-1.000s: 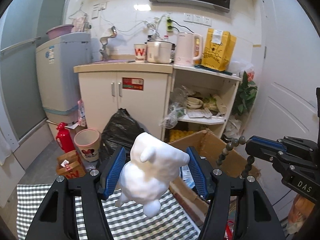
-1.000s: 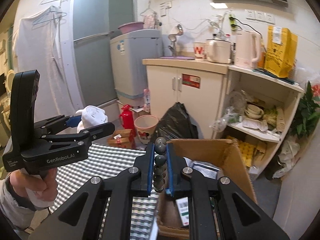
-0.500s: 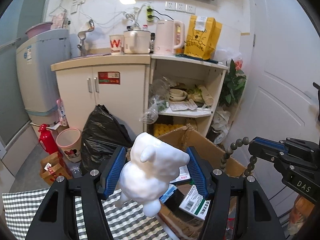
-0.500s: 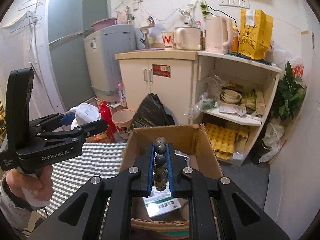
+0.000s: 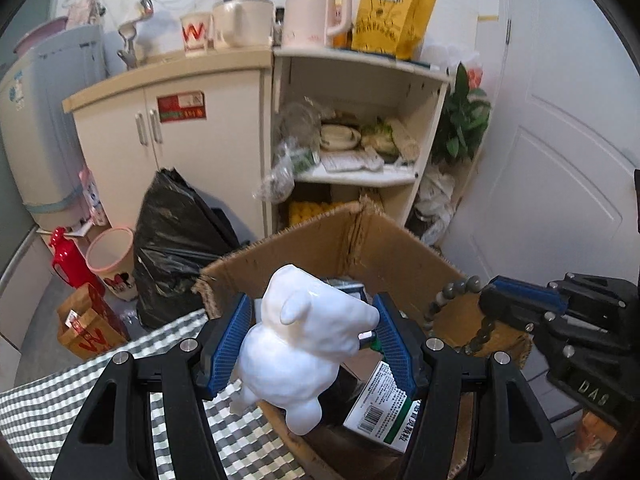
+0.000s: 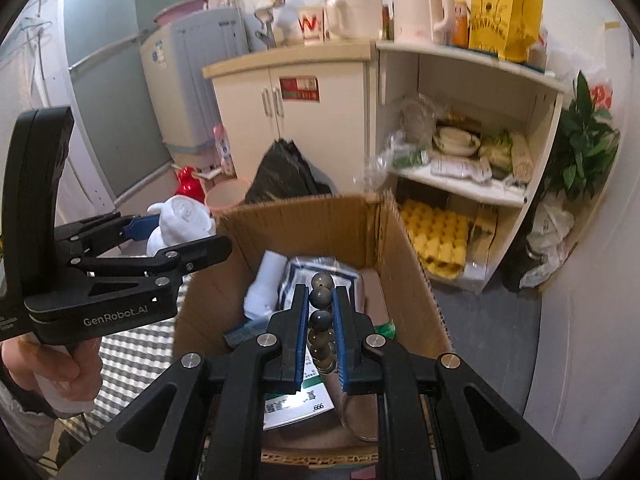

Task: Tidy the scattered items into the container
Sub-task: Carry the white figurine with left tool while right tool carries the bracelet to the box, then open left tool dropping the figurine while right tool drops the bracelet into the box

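My left gripper (image 5: 312, 344) is shut on a glossy white animal figurine (image 5: 304, 344), held above the near left edge of an open cardboard box (image 5: 312, 248). In the right wrist view the same figurine (image 6: 180, 220) shows at the left, beside the box (image 6: 320, 220). My right gripper (image 6: 320, 320) is shut on a string of dark grey beads (image 6: 320, 312), which hangs over the inside of the box. The beads (image 5: 452, 300) also dangle from the right gripper (image 5: 516, 304) at the right of the left wrist view. Inside the box lie a green-and-white carton (image 5: 380, 408) and white packets (image 6: 268, 284).
A checked tablecloth (image 5: 80, 392) covers the table left of the box. A hand (image 6: 52, 368) holds the left tool. Behind stand a black rubbish bag (image 5: 176, 240), a pink bin (image 5: 112, 256), a cream cupboard (image 5: 180, 128) and open shelves (image 5: 360, 140). A white door (image 5: 560, 160) is at the right.
Both grippers have moved right and forward from the table to over the box, each keeping its hold. The box now fills the lower middle of both views.
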Tool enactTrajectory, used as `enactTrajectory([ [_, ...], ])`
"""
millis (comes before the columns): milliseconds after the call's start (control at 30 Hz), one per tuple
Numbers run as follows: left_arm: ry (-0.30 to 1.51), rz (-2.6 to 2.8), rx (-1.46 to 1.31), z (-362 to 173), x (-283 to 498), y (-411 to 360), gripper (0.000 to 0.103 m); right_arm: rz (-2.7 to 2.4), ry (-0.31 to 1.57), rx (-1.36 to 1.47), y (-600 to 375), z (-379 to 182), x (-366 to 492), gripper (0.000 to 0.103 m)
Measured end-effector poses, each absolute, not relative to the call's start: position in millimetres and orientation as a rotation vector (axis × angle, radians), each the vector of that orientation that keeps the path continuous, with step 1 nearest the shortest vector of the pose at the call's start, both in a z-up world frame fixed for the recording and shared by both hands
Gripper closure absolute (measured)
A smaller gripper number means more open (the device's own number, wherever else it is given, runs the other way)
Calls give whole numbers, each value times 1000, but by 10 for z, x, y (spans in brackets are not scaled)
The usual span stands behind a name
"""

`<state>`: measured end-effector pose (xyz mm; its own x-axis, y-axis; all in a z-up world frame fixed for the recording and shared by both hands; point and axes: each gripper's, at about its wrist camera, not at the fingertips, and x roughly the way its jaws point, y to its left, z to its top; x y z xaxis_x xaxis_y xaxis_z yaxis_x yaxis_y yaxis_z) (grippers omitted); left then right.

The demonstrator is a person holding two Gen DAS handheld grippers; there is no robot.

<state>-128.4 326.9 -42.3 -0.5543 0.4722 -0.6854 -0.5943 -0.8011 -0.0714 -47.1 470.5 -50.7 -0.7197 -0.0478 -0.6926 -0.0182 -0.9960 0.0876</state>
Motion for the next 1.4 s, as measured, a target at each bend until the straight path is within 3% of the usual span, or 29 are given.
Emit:
enactTrajectory([
  [633,368,2202,-1178,-1067,-1572,3721,39,-2785,-209,1456,4895,-1178,-805,92],
  [733,386,2202,-1176,-1081,-1562,3741,34,-2797,-209,1448,4883,-1156,-784,90],
  [767,383,2202,-1175,-1073,-1554,3742,24,-2811,-212,1439,4888,-1136,-771,80],
  [800,377,2203,-1174,-1059,-1548,3738,19,-2825,-217,1427,4894,-1112,-758,60],
  [867,377,2223,-1165,-1017,-1532,3727,16,-2861,-218,1389,4905,-1037,-716,43],
  [1233,325,2299,-1102,-690,-1476,3485,12,-2928,-181,1279,4788,-722,-596,42],
  [1400,277,2342,-1070,-524,-1439,3269,10,-2944,-153,1235,4670,-583,-531,37],
])
